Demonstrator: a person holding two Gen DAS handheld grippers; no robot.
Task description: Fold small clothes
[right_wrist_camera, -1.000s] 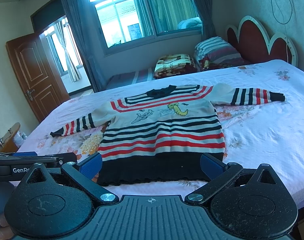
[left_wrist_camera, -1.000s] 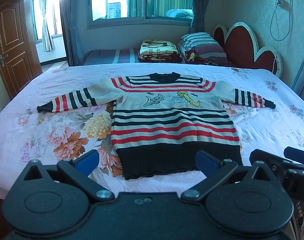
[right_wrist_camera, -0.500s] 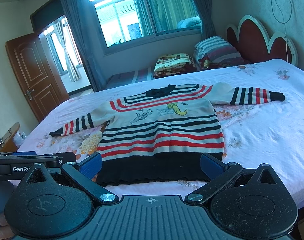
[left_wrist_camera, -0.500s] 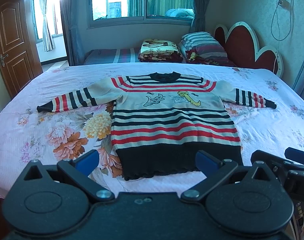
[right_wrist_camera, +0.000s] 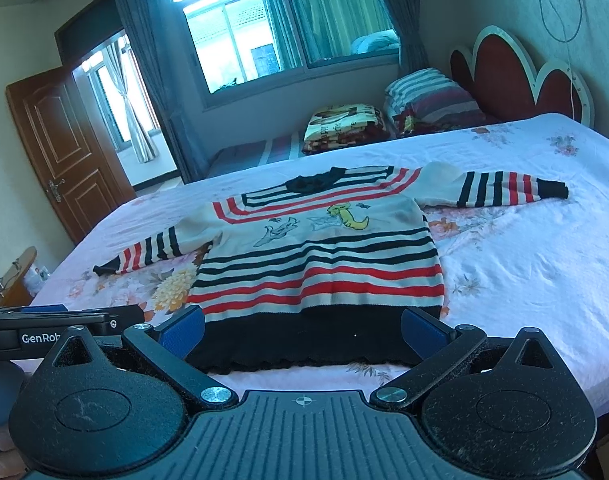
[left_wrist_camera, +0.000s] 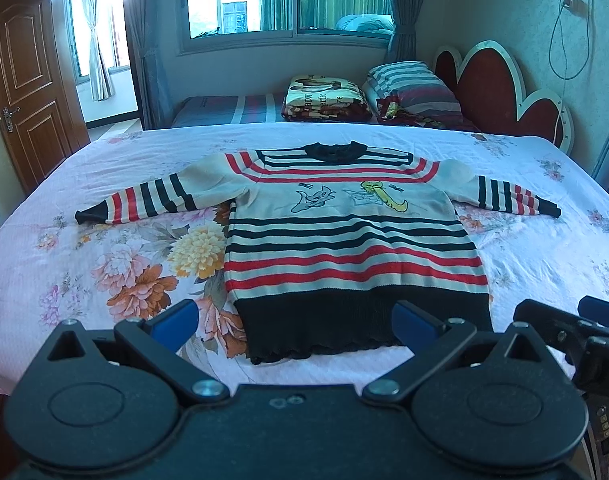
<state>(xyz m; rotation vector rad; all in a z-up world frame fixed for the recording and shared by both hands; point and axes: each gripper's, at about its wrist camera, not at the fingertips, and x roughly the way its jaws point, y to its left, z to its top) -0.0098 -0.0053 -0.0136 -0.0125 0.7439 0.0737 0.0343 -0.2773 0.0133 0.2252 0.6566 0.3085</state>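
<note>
Striped sweater (left_wrist_camera: 350,236) lies flat, front up, on the floral bedsheet (left_wrist_camera: 104,248), both sleeves out to the sides, black hem nearest the cams. Left gripper (left_wrist_camera: 294,322) fingers spread wide, nothing btwn them, just short of the hem; right gripper (right_wrist_camera: 302,330) likewise spread and empty. Left view alone shows the right gripper's tips at far right; right view alone shows the left gripper's side w/ "GenRob" lettering, plus a fingertip (right_wrist_camera: 2,466) at bottom left.
</note>
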